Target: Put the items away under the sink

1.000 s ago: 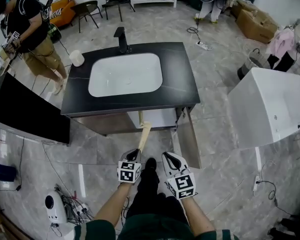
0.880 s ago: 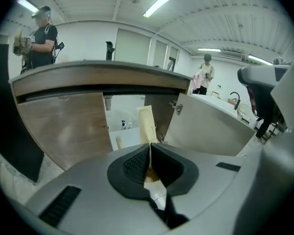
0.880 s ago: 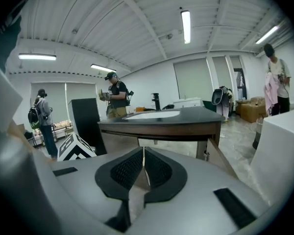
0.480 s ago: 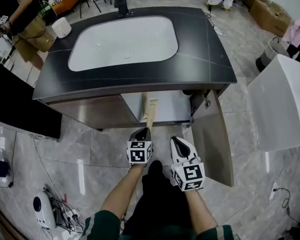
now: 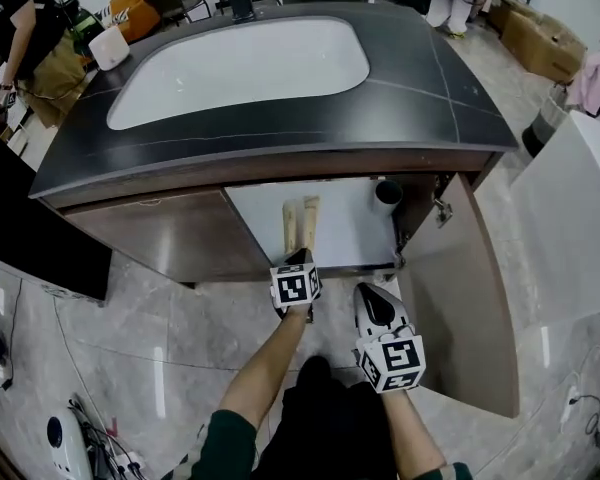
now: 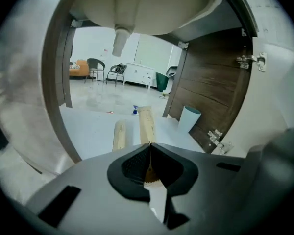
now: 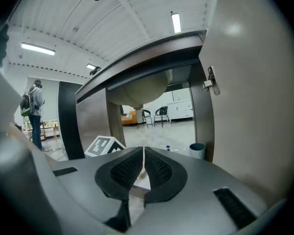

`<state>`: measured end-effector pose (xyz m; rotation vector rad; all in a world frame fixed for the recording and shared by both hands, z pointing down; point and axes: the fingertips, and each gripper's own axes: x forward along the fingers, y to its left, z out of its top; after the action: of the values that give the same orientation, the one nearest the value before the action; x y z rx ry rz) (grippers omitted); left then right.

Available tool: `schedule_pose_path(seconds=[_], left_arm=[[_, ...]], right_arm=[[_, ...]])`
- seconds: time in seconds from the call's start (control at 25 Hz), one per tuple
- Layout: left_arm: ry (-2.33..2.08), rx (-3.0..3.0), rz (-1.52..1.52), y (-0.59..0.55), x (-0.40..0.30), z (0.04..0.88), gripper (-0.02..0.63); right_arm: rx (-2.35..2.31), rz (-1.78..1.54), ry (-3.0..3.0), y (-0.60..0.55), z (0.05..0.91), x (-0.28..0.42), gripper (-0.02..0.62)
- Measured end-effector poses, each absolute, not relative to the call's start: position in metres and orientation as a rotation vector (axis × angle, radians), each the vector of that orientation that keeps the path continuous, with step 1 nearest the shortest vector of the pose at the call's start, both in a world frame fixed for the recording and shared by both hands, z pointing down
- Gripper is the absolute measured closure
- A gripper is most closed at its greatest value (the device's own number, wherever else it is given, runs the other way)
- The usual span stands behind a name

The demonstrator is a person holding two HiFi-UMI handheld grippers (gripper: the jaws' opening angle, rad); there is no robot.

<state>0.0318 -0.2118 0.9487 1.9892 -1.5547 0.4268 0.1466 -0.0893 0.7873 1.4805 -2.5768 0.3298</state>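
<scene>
1. The head view looks down on the dark countertop [image 5: 280,133] and its white basin [image 5: 240,68]. Beneath them the cabinet [image 5: 350,230] stands open, with its door [image 5: 470,298] swung out to the right. Both claws sit in front of the opening.
2. Only the left gripper view looks in under the basin. There the drain pipe [image 6: 120,40] hangs down, and a pale blue cup [image 6: 189,118] stands upright at the right, near the door.
3. The right gripper view takes in the cabinet front from outside. The left claw's marker cube shows at its lower left.
4. The left claw [image 5: 300,258] is clenched on the near end of a long beige stick [image 6: 146,124]. The stick runs straight out from the jaw tips over the white cabinet floor. Whether its far end touches that floor cannot be told.
5. A second beige stick [image 6: 119,135] lies on the cabinet floor just left of the held one and roughly parallel to it. It is clear of the jaws.
6. The right claw [image 5: 370,296] has its jaws pressed together with nothing between them. It sits outside the cabinet, right of the left claw and beside the open door.
</scene>
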Motion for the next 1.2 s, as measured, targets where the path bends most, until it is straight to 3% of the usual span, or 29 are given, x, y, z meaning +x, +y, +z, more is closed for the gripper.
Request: schedule_pose_path(seconds=[0.68,1.2], left_arm=[[-1.598,1.885,0.541,-0.26,0.044,1.045,0.586],[-1.614,1.991,0.533,-0.237,0.044,1.001,0.537]], right_arm=[[1.537,0.379,-2.559,-0.104,0.823,0.161,0.552],[1.56,0.361,-2.534,-0.093,0.815,0.159,0.552]])
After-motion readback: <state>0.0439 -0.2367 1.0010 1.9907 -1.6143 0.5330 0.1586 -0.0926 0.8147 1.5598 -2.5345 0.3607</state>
